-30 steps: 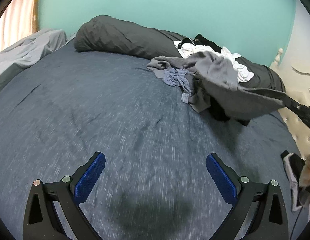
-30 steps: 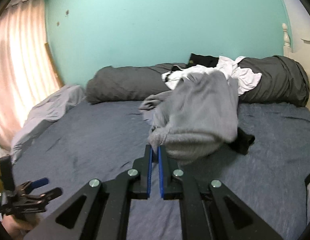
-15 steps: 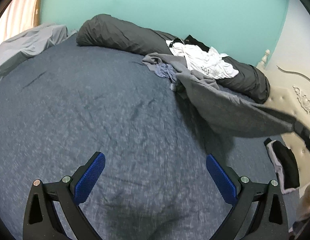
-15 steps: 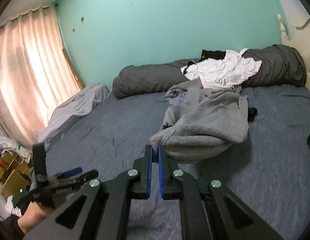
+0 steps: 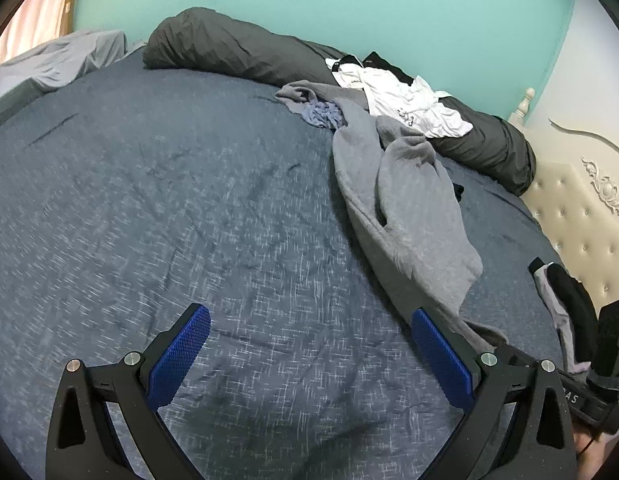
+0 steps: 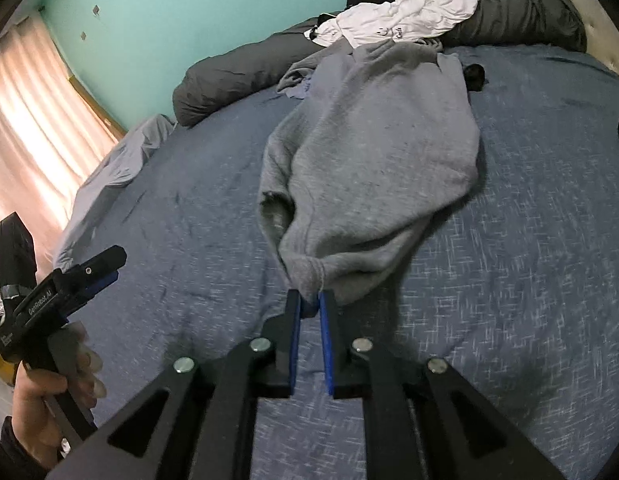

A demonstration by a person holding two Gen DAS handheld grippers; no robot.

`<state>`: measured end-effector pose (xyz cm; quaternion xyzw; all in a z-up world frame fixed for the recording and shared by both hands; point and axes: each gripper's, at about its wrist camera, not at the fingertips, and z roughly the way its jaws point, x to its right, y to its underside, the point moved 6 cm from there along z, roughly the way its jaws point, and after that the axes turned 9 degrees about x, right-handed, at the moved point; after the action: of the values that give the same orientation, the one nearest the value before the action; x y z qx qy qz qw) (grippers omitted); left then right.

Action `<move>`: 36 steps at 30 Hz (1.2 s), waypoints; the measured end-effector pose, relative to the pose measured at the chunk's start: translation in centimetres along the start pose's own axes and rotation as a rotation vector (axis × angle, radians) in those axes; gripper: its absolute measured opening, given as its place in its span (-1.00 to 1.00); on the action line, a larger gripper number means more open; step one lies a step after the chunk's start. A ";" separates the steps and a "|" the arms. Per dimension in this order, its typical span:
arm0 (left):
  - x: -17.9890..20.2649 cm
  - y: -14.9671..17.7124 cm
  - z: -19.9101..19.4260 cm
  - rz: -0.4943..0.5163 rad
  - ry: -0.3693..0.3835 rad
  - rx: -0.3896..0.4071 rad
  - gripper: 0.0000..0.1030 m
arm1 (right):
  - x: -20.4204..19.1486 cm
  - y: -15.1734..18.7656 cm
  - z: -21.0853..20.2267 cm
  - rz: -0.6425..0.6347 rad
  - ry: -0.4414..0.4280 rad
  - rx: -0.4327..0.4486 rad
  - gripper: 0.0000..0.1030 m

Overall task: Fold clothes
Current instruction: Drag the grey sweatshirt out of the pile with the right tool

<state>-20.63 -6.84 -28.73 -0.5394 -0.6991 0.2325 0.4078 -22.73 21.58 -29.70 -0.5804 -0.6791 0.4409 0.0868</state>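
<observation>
A grey sweatshirt lies stretched across the blue bedspread, from the clothes pile toward me. My right gripper is shut on its near edge, low over the bed. In the left wrist view the sweatshirt runs down the right side to the right gripper, whose tips are partly hidden. My left gripper is open and empty above bare bedspread, left of the sweatshirt. It also shows in the right wrist view, held in a hand.
A pile with a white shirt and a bluish garment lies against a long dark grey bolster. A black and grey garment lies by the padded headboard. A light grey sheet is at the far left.
My right gripper has dragged the grey sweatshirt out of the pile and lowered it, so it now lies stretched flat on the bed. The left gripper stayed open.
</observation>
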 end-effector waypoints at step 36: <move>-2.0 2.6 3.3 -0.008 -0.029 -0.036 0.99 | 4.0 1.6 5.5 -0.132 0.218 -0.135 -0.96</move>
<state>-21.69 -7.54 -33.18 -0.5406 -0.7111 0.2260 0.3885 -26.32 22.17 -35.62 -0.5835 -0.7304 0.3218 0.1498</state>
